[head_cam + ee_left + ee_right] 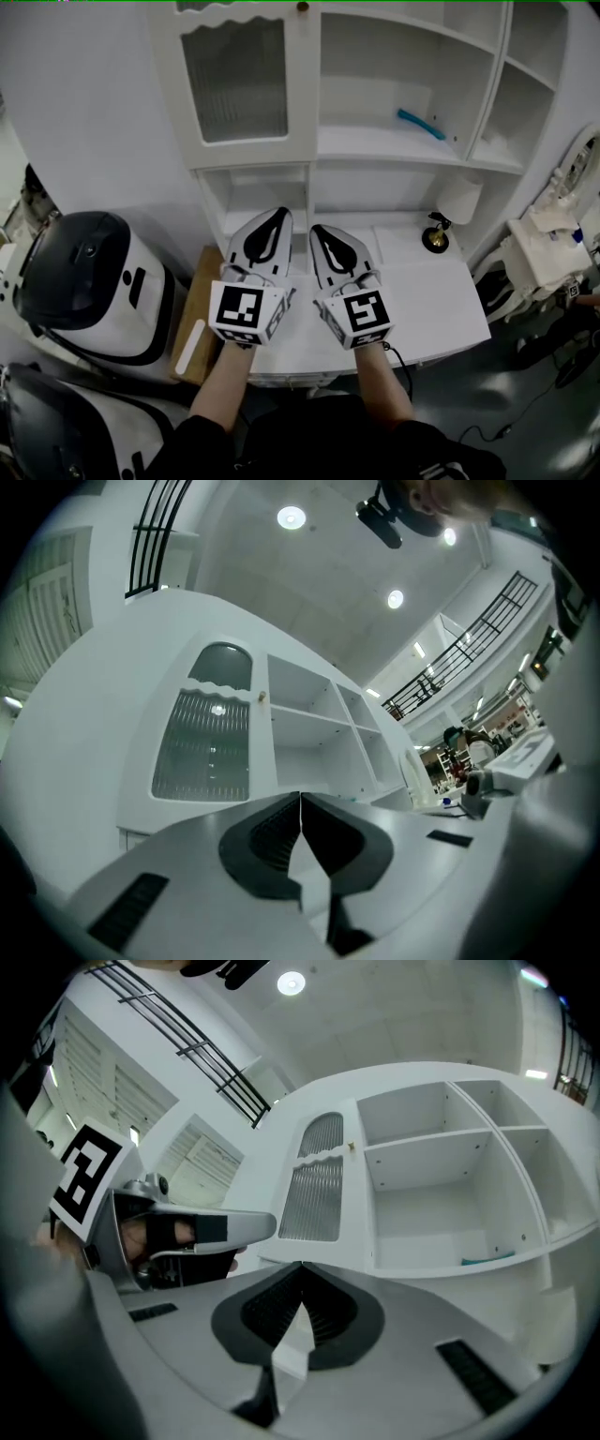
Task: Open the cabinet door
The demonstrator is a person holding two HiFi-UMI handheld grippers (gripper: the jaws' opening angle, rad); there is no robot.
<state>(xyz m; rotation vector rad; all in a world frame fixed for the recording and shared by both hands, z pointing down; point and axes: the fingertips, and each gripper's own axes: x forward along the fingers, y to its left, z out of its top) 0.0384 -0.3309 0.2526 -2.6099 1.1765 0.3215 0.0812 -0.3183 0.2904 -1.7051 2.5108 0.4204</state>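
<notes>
Both grippers hover side by side above the white desk point(441, 300), nowhere near contact. The left gripper point(300, 795) is clenched with nothing between its jaws, and so is the right gripper point(300, 1266). The cabinet door point(234, 80), ribbed glass, sits shut ahead of and above both jaw tips, well apart from them. Its knob point(302, 7) is on the door's edge next to the open shelves point(403, 141). This looks like the approach stage: the jaws likely stay clenched for travel and must part before taking the knob.
</notes>
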